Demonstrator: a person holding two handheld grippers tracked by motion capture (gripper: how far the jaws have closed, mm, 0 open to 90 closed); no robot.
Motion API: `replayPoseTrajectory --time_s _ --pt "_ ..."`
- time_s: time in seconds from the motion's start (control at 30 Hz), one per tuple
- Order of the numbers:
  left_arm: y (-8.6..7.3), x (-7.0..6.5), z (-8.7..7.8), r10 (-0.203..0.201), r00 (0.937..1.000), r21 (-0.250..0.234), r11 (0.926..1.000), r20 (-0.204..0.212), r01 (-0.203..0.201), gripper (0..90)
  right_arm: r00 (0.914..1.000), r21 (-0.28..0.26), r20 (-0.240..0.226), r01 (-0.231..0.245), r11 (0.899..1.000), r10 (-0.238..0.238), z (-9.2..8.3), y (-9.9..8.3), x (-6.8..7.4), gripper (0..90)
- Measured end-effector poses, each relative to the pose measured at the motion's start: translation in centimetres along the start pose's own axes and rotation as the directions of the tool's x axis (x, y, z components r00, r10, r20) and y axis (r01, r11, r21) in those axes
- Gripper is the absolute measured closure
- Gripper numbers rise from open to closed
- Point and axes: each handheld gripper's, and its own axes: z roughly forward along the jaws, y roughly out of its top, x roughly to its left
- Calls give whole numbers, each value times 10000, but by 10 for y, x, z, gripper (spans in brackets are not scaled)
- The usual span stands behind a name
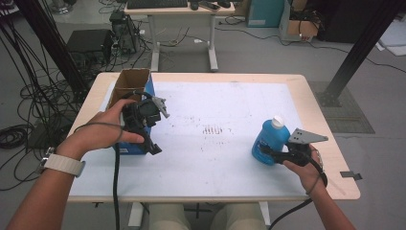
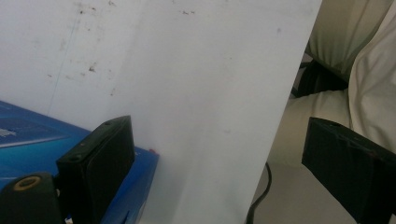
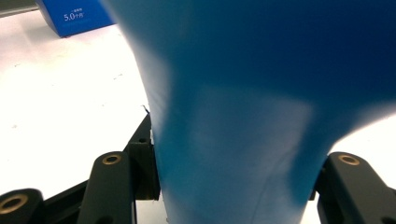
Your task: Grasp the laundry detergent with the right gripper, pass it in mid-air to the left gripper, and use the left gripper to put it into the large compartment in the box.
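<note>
**Right jaws pinch the blue bottle; left jaws stand spread by the box**

Upright on the white sheet of the bench (image 1: 215, 158), the blue bottle (image 1: 271, 141) with its white cap sits near the right edge of that sheet, toward the person's side. Around its lower body the right gripper (image 1: 268, 152) has its jaws pressed against both flanks; in the right gripper view the blue bottle (image 3: 243, 140) is squeezed between the two black jaws, its narrowed waist between them. The right hand (image 1: 306, 170) holds that gripper from behind, just beside the bottle.

Well apart from the bottle, across the sheet toward its left edge, stands an open cardboard box (image 1: 131, 84) with blue sides. The left gripper (image 1: 153, 146) hangs just in front of the box's near face, gripped by the left hand (image 1: 103, 132), which wears a pale watch strap. In the left gripper view its jaws are spread wide with nothing between them, one jaw close beside the box's blue wall (image 2: 28, 135).
</note>
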Motion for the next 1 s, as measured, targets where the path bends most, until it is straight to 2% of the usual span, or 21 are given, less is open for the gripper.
replayPoseTrajectory --time_s 0.3,0.37,0.47,0.63,0.67,0.73,0.77,0.9,0.97,1.0 --pt "0 0 0 27 10000 24 10000 -15 -27 98 10000 9 -3 5 10000 -4 0 0 0 432" --pt "0 0 0 20 10000 6 10000 -13 -20 98 9999 3 33 -166 9999 166 0 1 1 432" --pt "0 0 0 21 10000 1 10000 -35 -21 98 9998 33 21 -174 9998 174 0 1 1 432" --pt "-1 0 -1 18 10000 -35 10000 -38 -18 98 9999 -72 18 -141 9999 141 1 0 1 432" --pt "-1 0 -1 22 10000 -36 10000 -37 -22 98 9999 47 -8 -166 9999 166 0 1 1 432" --pt "-1 1 -1 19 10000 -35 10000 -33 -19 98 9999 95 -14 147 9998 -147 0 1 -1 432" --pt "-1 0 -1 20 10000 -9 10000 -55 -20 98 10000 109 -37 -16 9999 17 0 1 0 432" --pt "0 1 0 38 10000 -14 10000 63 -38 98 10000 57 -23 26 10000 -26 0 1 0 432" --pt "0 1 -1 16 10000 -22 10000 -54 -17 98 10000 77 -31 -7 10000 8 0 1 0 432" --pt "0 2 0 127 9999 -4 9999 44 -127 98 10000 75 -43 -22 10000 22 0 0 0 432"
